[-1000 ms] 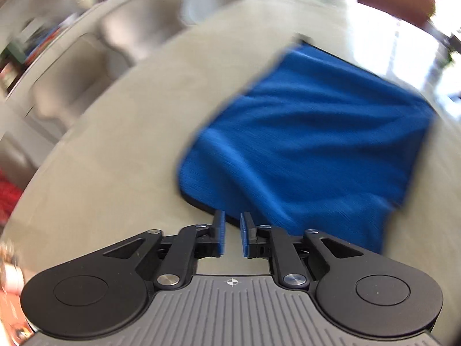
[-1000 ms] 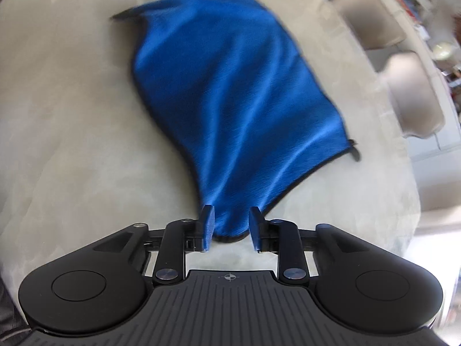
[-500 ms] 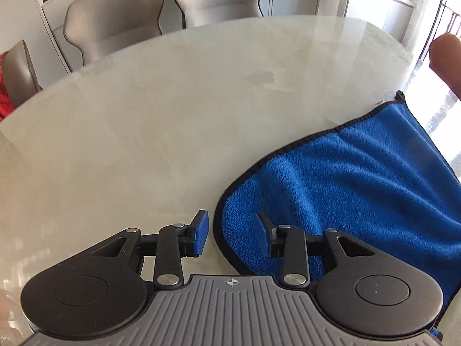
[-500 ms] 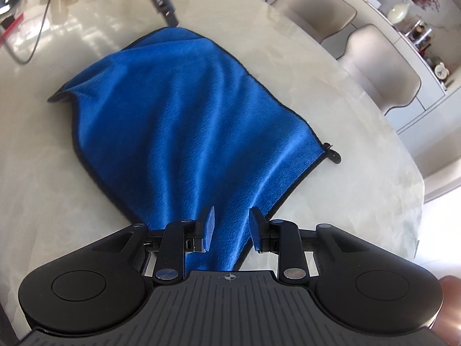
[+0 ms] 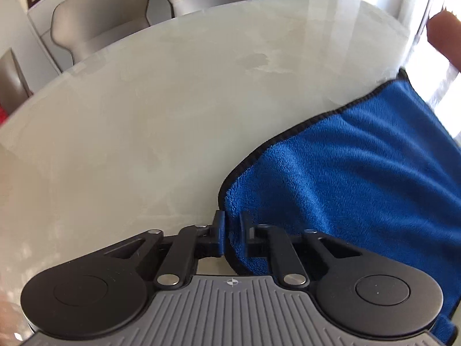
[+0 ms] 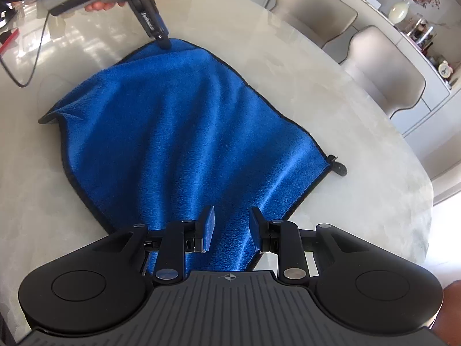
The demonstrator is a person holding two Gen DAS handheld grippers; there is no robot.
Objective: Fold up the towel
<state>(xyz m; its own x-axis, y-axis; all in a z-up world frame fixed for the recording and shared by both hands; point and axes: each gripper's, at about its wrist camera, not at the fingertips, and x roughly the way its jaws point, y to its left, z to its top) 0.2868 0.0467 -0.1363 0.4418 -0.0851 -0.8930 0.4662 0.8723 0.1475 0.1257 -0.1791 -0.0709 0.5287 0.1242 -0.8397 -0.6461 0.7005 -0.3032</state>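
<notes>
A blue towel (image 6: 178,132) with a black hem lies spread and wrinkled on the pale round table (image 6: 331,66). My left gripper (image 5: 232,227) is at one towel (image 5: 345,178) corner. Its jaws are closing, and the hem is pinched between the pads. In the right wrist view that left gripper (image 6: 164,43) comes down at the towel's far corner, with a hand on its grip. My right gripper (image 6: 232,225) is at the near end. Its fingers stand a little apart with a bunch of cloth between them, and folds run toward that gap.
A black hanging loop (image 6: 338,168) sticks out from the towel's right corner. Beige chairs (image 6: 383,66) stand around the far side of the table (image 5: 173,101). A cable (image 6: 34,57) trails over the tabletop at the left. Part of a person's arm (image 5: 445,37) shows at the right edge.
My left gripper has come down to the towel's corner, and its jaws have gone from spread around the hem to pinched on it. The right gripper still has the cloth between its fingers.
</notes>
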